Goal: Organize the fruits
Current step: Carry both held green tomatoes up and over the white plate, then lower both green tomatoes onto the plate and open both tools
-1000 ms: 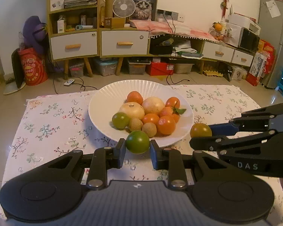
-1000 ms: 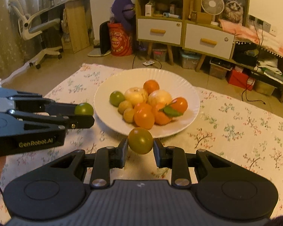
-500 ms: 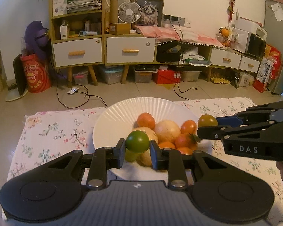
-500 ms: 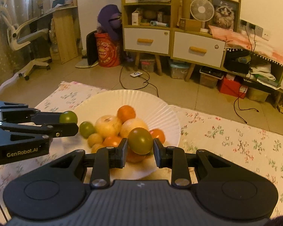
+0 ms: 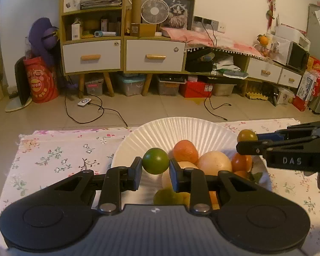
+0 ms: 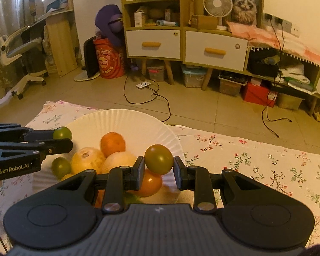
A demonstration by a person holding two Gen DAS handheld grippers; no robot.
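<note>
My left gripper (image 5: 155, 170) is shut on a green tomato (image 5: 155, 163) and hangs over the near part of the white ribbed plate (image 5: 170, 130). My right gripper (image 6: 159, 167) is shut on an olive-green tomato (image 6: 159, 159), over the plate's (image 6: 125, 119) right part. The plate holds several fruits: an orange (image 5: 185, 151), pale round fruits (image 5: 214, 163), orange tomatoes (image 6: 150, 184) and a green one (image 6: 60, 166). Each gripper shows in the other's view: the right one (image 5: 248, 137) at the right edge, the left one (image 6: 63, 136) at the left edge.
The plate rests on a floral cloth (image 5: 59, 160) spread on the tiled floor. Beyond it lie cables and a small white device (image 5: 84, 102). Cabinets with drawers (image 5: 155, 56), storage boxes and a red drum (image 5: 40, 80) line the far wall. An office chair (image 6: 17, 49) stands at left.
Both grippers have moved forward from the plate's near edge to above the fruit pile, each still holding its tomato. The plate now sits lower and closer in both views.
</note>
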